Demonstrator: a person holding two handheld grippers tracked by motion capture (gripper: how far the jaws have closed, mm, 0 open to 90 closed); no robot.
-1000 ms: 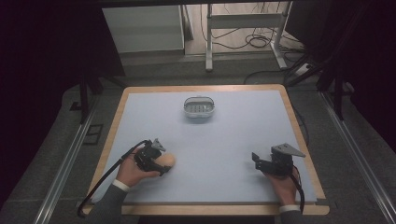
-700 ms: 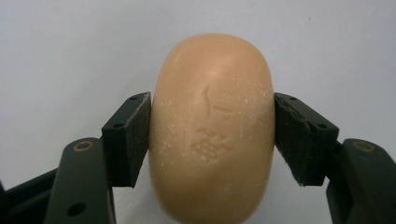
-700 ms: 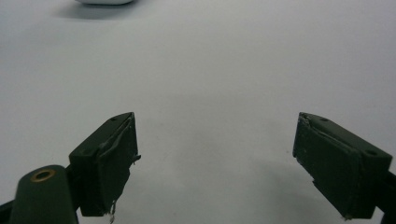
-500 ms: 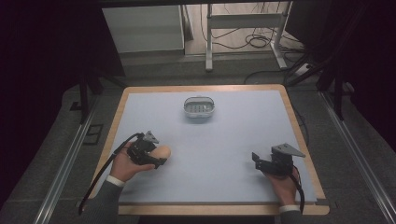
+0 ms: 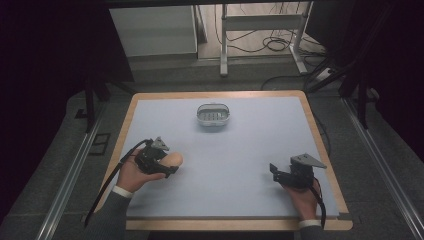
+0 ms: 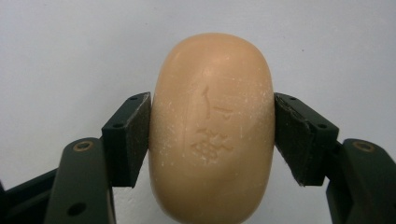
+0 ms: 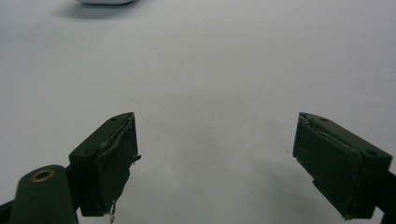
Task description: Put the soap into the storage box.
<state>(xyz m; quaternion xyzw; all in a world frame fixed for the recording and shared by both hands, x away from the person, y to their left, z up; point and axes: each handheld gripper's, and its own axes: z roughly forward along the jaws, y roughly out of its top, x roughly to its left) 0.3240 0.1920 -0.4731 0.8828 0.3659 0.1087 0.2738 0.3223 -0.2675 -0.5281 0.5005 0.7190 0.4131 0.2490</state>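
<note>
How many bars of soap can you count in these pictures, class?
1. The soap bar is clamped between the fingers of the left gripper, near the table's front left. The soap dish near the far edge looks empty, though its floor is small and hard to read.

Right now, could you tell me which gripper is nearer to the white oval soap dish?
Left. The left gripper, holding the tan soap bar, sits closer to the white oval soap dish; the right gripper rests farther off, open.
</note>
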